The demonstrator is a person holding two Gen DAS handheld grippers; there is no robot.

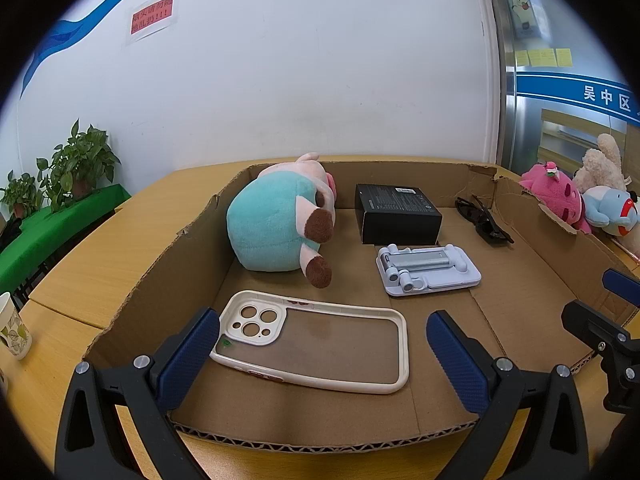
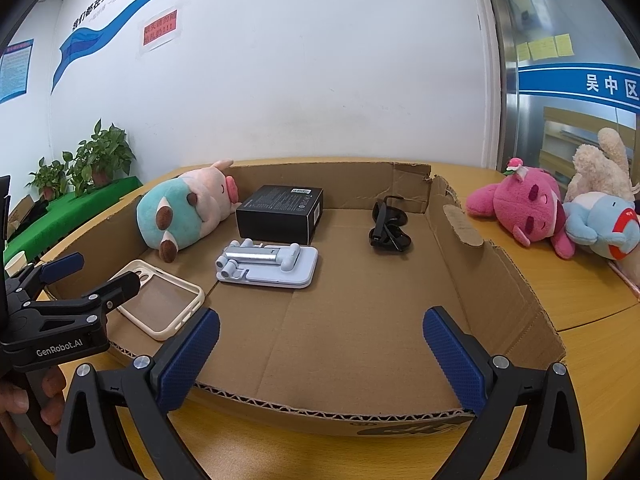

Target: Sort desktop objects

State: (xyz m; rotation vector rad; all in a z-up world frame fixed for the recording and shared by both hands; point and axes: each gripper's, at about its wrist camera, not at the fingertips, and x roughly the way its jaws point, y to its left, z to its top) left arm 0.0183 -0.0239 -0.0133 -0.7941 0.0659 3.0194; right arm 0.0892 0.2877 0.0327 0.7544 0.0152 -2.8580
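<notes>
A shallow cardboard tray [image 1: 280, 428] [image 2: 500, 280] holds a teal and pink plush pig [image 1: 276, 220] [image 2: 188, 208], a black box [image 1: 396, 212] [image 2: 280, 216], a folded pale-blue phone stand [image 1: 428, 270] [image 2: 268, 266], black sunglasses [image 1: 484, 220] [image 2: 386, 228] and a cream phone case [image 1: 316, 344] [image 2: 160, 304]. My left gripper [image 1: 322, 354] [image 2: 90, 276] is open, its fingers either side of the phone case, just above it. My right gripper [image 2: 320, 350] is open and empty over the tray's bare front right part; it also shows at the left wrist view's right edge [image 1: 600, 320].
A pink plush [image 2: 524, 208] [image 1: 556, 196], a light-blue plush [image 2: 604, 224] [image 1: 612, 210] and a beige plush [image 2: 600, 164] [image 1: 600, 160] lie on the wooden table right of the tray. A paper cup [image 1: 12, 332] stands at the left. Potted plants [image 1: 80, 164] stand by the wall.
</notes>
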